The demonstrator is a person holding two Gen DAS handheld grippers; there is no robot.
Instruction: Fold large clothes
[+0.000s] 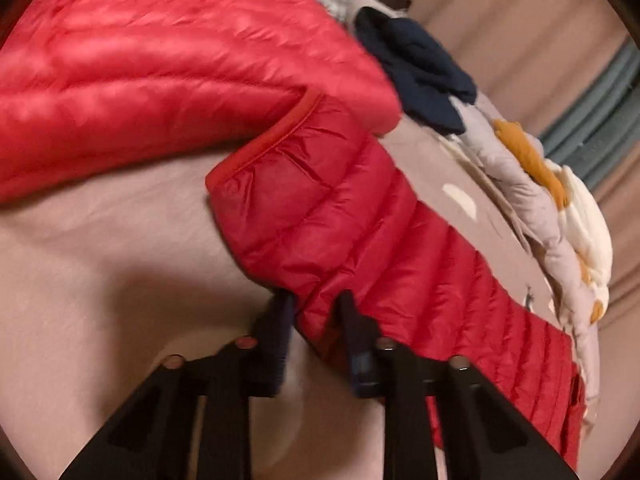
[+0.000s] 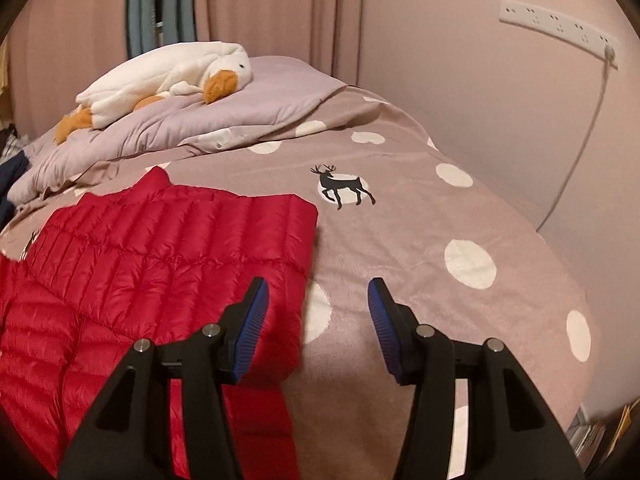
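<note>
A red quilted puffer jacket (image 1: 160,72) lies on a taupe bedspread (image 1: 100,260) with white dots. Its sleeve (image 1: 340,216) runs from the cuff at the centre down to the lower right. My left gripper (image 1: 316,320) is shut on the near edge of that sleeve, with red fabric pinched between the dark pads. In the right wrist view the jacket (image 2: 160,260) fills the lower left, its folded body edge running beside my right gripper (image 2: 318,312). That gripper is open; its left finger (image 2: 254,316) hovers over the jacket's edge and its right finger (image 2: 382,316) over the bare bedspread (image 2: 420,220).
A white plush duck (image 2: 168,76) rests on a folded lilac quilt (image 2: 224,112) at the bed's far end. A navy garment (image 1: 420,64) and plaid cloth lie beyond the jacket. Pink curtains (image 2: 260,8), a wall with a power strip (image 2: 560,26) and a cable border the bed.
</note>
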